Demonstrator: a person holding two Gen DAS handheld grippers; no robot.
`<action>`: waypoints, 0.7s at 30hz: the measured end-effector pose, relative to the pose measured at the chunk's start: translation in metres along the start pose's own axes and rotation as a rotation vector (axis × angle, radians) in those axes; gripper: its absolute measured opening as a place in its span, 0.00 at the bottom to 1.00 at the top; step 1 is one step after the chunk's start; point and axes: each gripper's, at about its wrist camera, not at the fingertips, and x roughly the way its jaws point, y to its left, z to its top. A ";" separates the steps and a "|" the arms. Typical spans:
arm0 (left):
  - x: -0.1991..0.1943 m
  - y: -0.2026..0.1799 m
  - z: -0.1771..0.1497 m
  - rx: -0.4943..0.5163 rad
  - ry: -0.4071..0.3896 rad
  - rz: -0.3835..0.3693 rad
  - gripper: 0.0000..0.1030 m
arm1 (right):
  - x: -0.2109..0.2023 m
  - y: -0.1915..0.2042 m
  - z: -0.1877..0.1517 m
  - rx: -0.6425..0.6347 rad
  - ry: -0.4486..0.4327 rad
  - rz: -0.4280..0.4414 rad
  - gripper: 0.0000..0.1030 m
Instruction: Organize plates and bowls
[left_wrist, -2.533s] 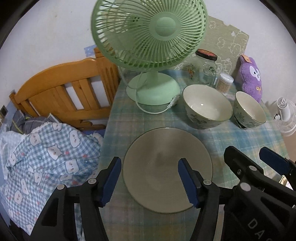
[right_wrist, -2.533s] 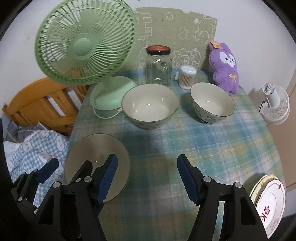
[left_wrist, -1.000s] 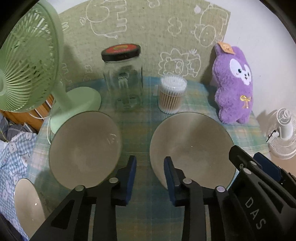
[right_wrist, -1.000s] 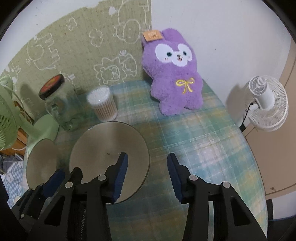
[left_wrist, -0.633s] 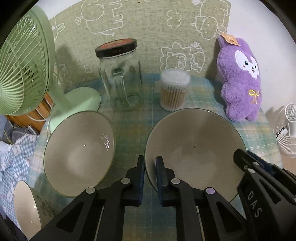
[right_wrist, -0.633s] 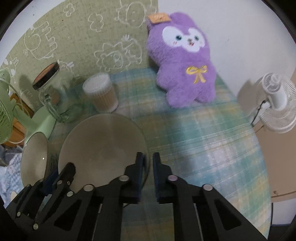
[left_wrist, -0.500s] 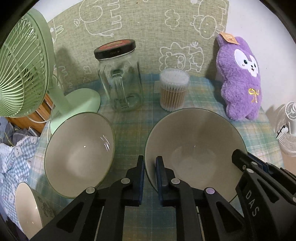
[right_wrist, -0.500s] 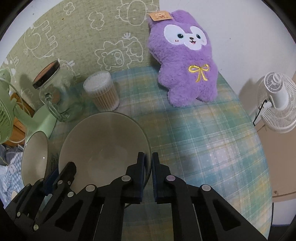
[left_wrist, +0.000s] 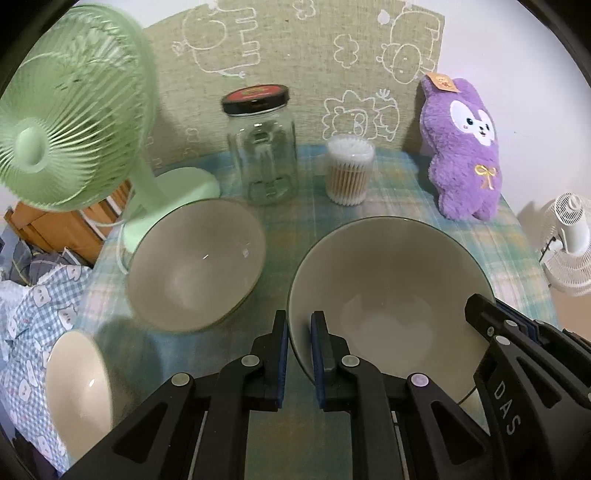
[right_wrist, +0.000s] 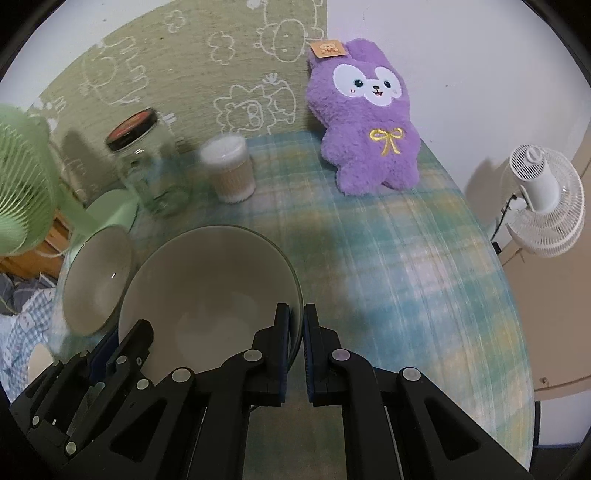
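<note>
A cream bowl with a dark rim (left_wrist: 388, 295) is held by both grippers. My left gripper (left_wrist: 298, 332) is shut on its left rim. My right gripper (right_wrist: 297, 328) is shut on its right rim; the bowl also shows in the right wrist view (right_wrist: 210, 295). It looks lifted a little off the plaid tablecloth (right_wrist: 406, 277). A second, larger bowl (left_wrist: 195, 262) stands to its left, and shows in the right wrist view too (right_wrist: 96, 277). A pale plate (left_wrist: 77, 387) sits at the near left edge.
A green desk fan (left_wrist: 66, 107) stands at the back left. A glass jar with a black lid (left_wrist: 264, 147), a tub of cotton swabs (left_wrist: 349, 173) and a purple plush rabbit (left_wrist: 467, 147) line the back. A small white fan (right_wrist: 543, 206) stands off the table's right.
Both grippers moved from the plate to the right bowl, closed on its opposite rims, and now have drawn it back and up; the view is slightly blurred from motion.
</note>
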 end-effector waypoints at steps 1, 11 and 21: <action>-0.004 0.003 -0.004 0.003 -0.001 0.000 0.08 | -0.006 0.002 -0.007 0.002 0.000 0.001 0.10; -0.056 0.042 -0.069 0.018 0.001 -0.002 0.08 | -0.062 0.031 -0.086 0.026 -0.001 0.004 0.10; -0.094 0.074 -0.132 0.033 0.000 -0.008 0.09 | -0.102 0.051 -0.164 0.033 -0.007 -0.002 0.10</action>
